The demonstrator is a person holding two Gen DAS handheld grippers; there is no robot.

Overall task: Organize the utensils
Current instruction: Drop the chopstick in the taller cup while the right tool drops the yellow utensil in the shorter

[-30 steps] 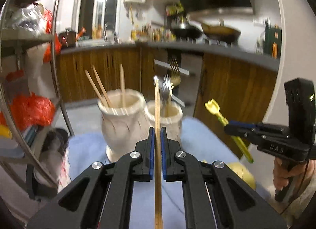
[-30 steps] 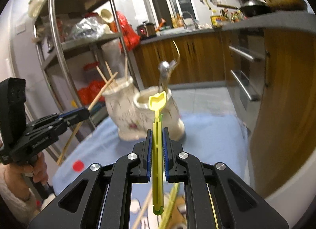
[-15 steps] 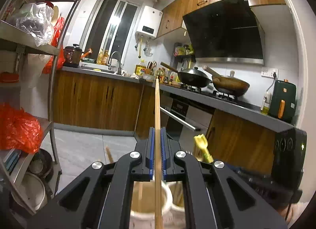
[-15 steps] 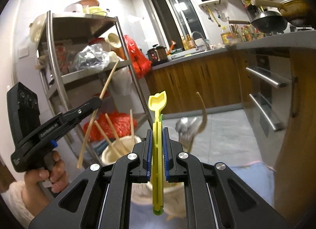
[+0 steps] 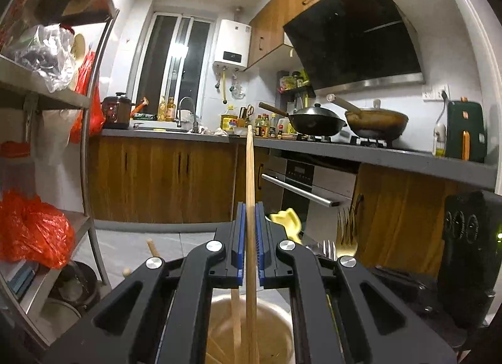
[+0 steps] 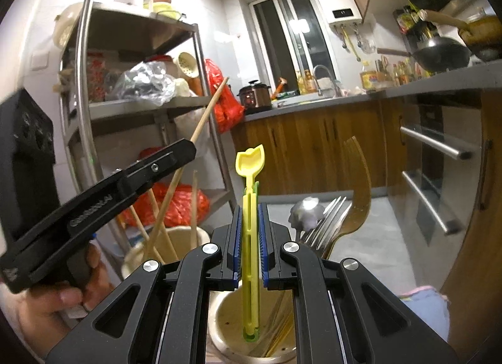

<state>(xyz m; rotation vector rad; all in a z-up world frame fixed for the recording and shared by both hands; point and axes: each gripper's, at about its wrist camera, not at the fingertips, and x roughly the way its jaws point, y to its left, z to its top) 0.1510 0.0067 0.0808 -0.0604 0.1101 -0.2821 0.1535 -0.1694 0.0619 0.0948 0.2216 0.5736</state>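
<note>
My left gripper (image 5: pixel 250 238) is shut on a wooden chopstick (image 5: pixel 250 182), held upright, its lower end inside a cream ceramic holder (image 5: pixel 279 317) with other chopsticks (image 5: pixel 152 246). My right gripper (image 6: pixel 250 238) is shut on a yellow plastic utensil (image 6: pixel 250 207), upright, its lower end inside a second cream holder (image 6: pixel 226 342) that carries forks (image 6: pixel 326 223), a spoon and a wooden spatula (image 6: pixel 357 194). The left gripper (image 6: pixel 185 152) and the chopstick holder (image 6: pixel 175 237) show at left in the right wrist view.
A metal shelf rack (image 5: pixel 91 176) with red bags stands at left. Wooden cabinets and an oven (image 5: pixel 310 188) lie behind, with woks on the counter. A blue cloth (image 6: pixel 423 301) shows at lower right of the right wrist view.
Both grippers tilted up further and came down over their holders. The chopstick's end now sits in the left holder and the yellow utensil's end in the right one.
</note>
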